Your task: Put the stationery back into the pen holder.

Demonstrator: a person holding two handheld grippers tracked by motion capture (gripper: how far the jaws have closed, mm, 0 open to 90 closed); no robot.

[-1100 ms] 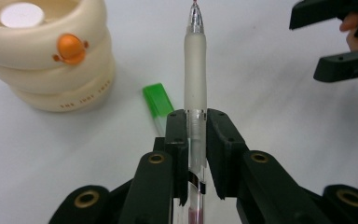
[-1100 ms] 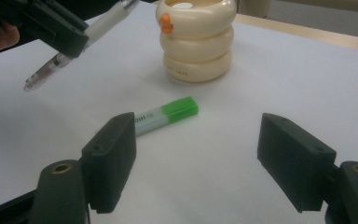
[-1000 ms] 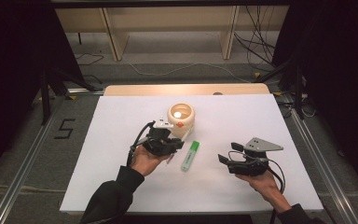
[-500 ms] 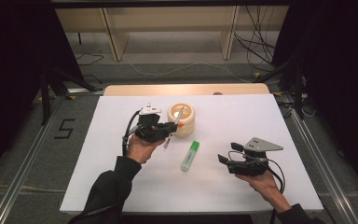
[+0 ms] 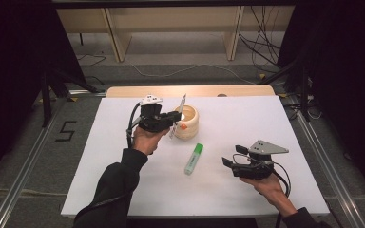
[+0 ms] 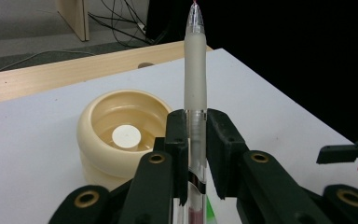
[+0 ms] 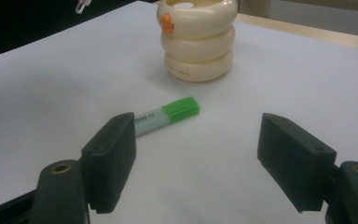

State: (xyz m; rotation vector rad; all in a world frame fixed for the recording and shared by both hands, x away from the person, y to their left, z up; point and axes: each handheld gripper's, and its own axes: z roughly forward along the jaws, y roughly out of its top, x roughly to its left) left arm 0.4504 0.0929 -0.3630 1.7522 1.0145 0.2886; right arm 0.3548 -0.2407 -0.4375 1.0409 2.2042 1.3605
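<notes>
My left gripper (image 5: 175, 116) is shut on a clear pen with a white grip (image 5: 179, 108), which stands nearly upright with its tip up, just left of a cream ringed pen holder (image 5: 188, 124). In the left gripper view the pen (image 6: 195, 70) rises between the jaws, and the holder (image 6: 121, 135) sits behind it to the left, with only a white disc at its bottom. A green highlighter (image 5: 194, 158) lies flat in front of the holder. My right gripper (image 5: 233, 156) hovers open to its right. In the right gripper view the highlighter (image 7: 165, 115) lies beyond the left jaw, with the holder (image 7: 199, 39) farther off.
A white mat (image 5: 275, 123) covers the table, with a strip of bare wood (image 5: 190, 90) along the far edge. Metal rails (image 5: 24, 175) run down both sides, and cables lie on the floor beyond the table.
My left gripper has carried the pen away from the person and up, from beside the highlighter to the holder's left side. The right gripper has stayed put and open.
</notes>
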